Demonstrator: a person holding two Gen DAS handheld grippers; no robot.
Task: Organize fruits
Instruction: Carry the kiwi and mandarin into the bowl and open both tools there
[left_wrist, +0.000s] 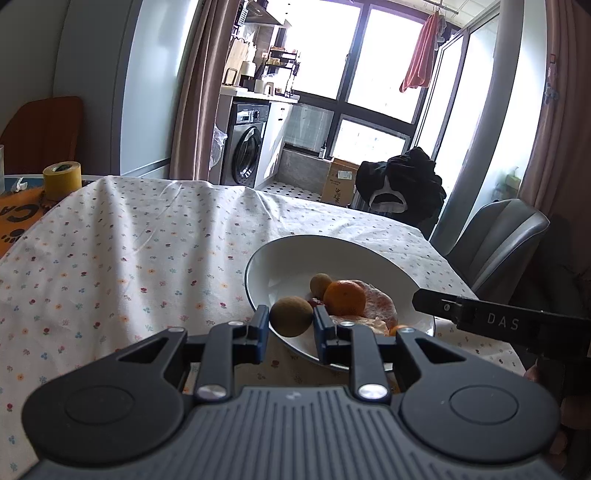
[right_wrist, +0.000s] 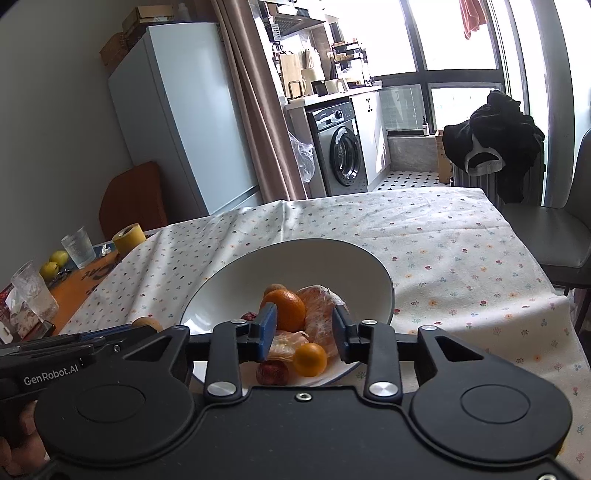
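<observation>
Between the pads of the left hand-held gripper (left_wrist: 291, 325), over the near rim of the white bowl (left_wrist: 280, 258): a brown, matte, round fruit (left_wrist: 291, 316), seemingly clamped, not yet let go. Already in the bowl: orange (right_wrist: 284, 309), peeled segments (right_wrist: 322, 314), small orange (right_wrist: 309, 359), red dates (right_wrist: 272, 372). Right hand-held gripper (right_wrist: 304, 332) spread wide and empty over the bowl. Underneath, floral-clothed worktop (left_wrist: 129, 251). Likely near done; two yellow fruits (right_wrist: 53, 264) left at its far side.

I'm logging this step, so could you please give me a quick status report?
Left gripper shut on kiwi at bowl rim. Right gripper open, empty, over fruit pile. Nothing in the way.
</observation>
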